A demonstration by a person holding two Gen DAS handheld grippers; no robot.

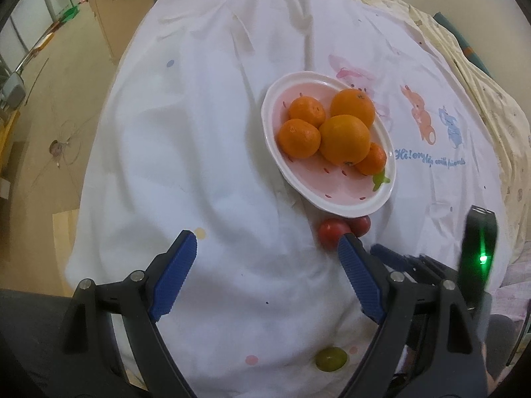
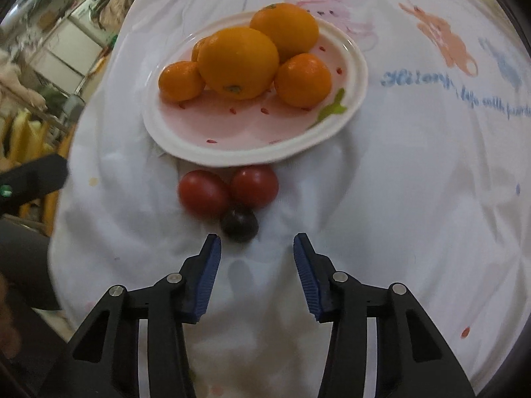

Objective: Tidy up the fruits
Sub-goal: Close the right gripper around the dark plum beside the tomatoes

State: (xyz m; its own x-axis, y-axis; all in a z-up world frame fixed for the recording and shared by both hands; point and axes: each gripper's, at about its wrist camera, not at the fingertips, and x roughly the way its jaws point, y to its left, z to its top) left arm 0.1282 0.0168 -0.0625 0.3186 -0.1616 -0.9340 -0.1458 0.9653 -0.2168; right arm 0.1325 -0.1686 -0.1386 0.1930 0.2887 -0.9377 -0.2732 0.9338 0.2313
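Oval pink-and-white plate (image 2: 232, 152) on white printed cloth (image 2: 415, 172), long axis running lower-left to upper-right in the right wrist view, green-leaf end (image 2: 332, 109) toward the right. Five orange citrus piled on far half: two large oranges (image 2: 239, 61) in the middle, three smaller mandarins (image 2: 181, 81) around them. Near half of plate bare.

Just off the plate's near rim: two red cherry tomatoes (image 2: 203, 194) side by side, touching each other, the right one tucked right at the rim. Dark grape (image 2: 239, 223) just in front of them, touching both or nearly so. Round, no clear axis.

Right gripper (image 2: 257, 243) pointing steeply down, jaws partly apart, nothing between pads. Grape just beyond the fingertips, closer to the left pad, not touched.

Left gripper (image 1: 267, 240) jaws wide apart, nothing clamped, only cloth between them. Its right fingertip (image 1: 348, 243) overlaps one tomato in that view; contact can't be confirmed. Green grape (image 1: 331, 359) lying alone on the cloth low between the left gripper's arms, well apart from the plate.

Cloth wrinkled, folds around plate and fruit cluster. Open cloth left and right of the cluster. Table edge drops off on the left to the floor (image 1: 49, 116); right gripper's body with green light (image 1: 481, 258) close beside the left one.
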